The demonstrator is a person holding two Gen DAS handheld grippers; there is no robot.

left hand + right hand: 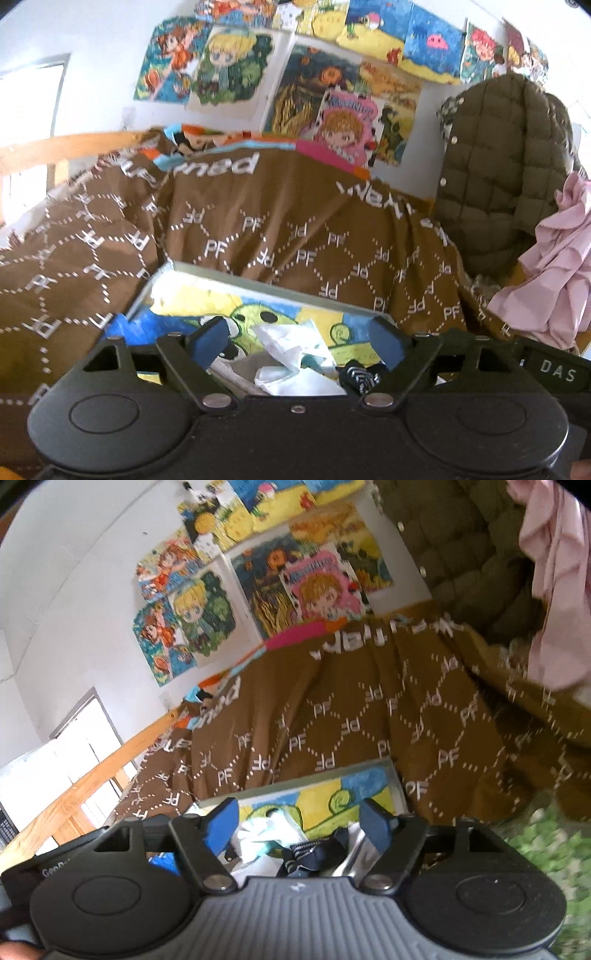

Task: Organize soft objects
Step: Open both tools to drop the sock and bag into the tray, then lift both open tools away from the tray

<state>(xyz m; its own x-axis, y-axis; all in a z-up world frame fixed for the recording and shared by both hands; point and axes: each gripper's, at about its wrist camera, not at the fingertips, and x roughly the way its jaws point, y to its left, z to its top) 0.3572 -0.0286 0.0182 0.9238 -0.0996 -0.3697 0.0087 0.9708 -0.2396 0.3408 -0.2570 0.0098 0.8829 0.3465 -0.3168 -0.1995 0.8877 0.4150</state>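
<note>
Grippers: left gripper (301,338) and right gripper (297,821) both spread, empty | crumpled white cloth (291,354) and dark patterned sock (360,376) lie in shallow cartoon-printed tray (229,275) | likely gathered there for sorting

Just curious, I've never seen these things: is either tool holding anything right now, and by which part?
Nothing is held. The left tool and right tool are both open above the white cloth and dark sock, gripping neither.
</note>
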